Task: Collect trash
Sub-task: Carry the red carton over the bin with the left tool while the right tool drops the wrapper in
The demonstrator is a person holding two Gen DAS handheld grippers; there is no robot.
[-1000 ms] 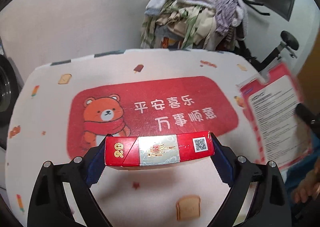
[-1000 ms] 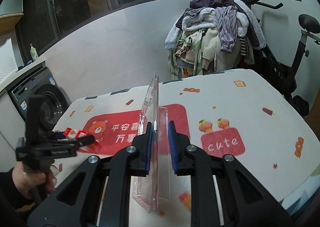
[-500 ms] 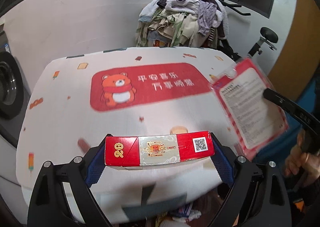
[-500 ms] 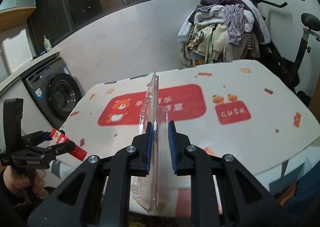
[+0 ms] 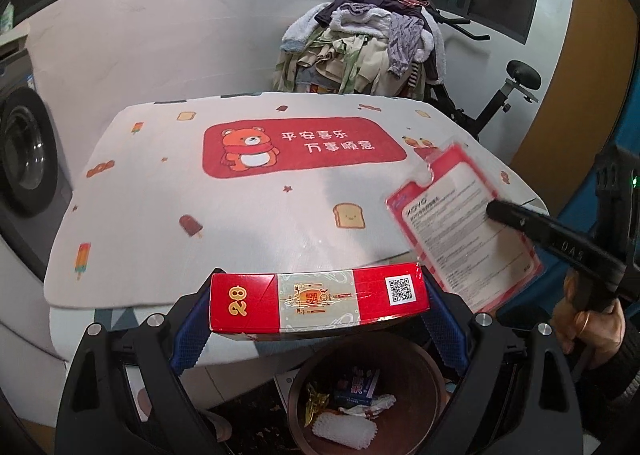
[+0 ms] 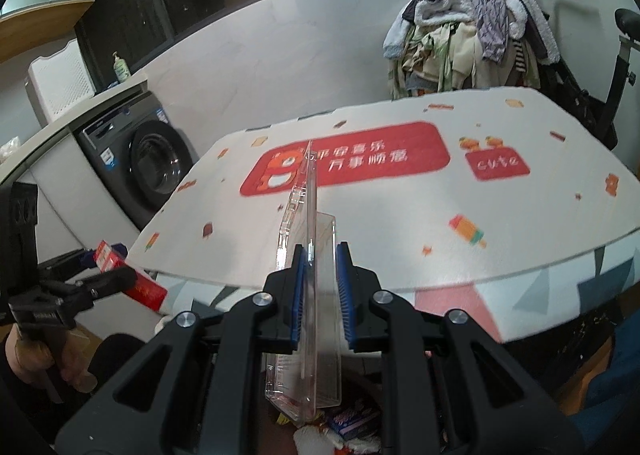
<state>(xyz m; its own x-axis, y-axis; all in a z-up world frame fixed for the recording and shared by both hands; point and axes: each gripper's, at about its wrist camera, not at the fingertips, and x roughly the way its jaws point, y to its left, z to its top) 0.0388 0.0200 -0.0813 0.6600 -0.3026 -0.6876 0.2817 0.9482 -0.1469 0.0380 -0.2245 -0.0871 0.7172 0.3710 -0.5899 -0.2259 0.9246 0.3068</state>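
We are holding the red box (image 5: pixel 320 301) crosswise in the left gripper (image 5: pixel 318 319) and the clear blister pack (image 6: pixel 310 295) edge-on in the right gripper (image 6: pixel 320 295), both hanging just past the table's near edge (image 5: pixel 160 305), directly above the brown bin (image 5: pixel 434 379).

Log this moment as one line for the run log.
left gripper: shut on red box | right gripper: shut on clear plastic package | both above brown trash bin | not yet dropped

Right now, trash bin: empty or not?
Not empty. The brown bin already holds a white foam net, wrappers and a small blue box.
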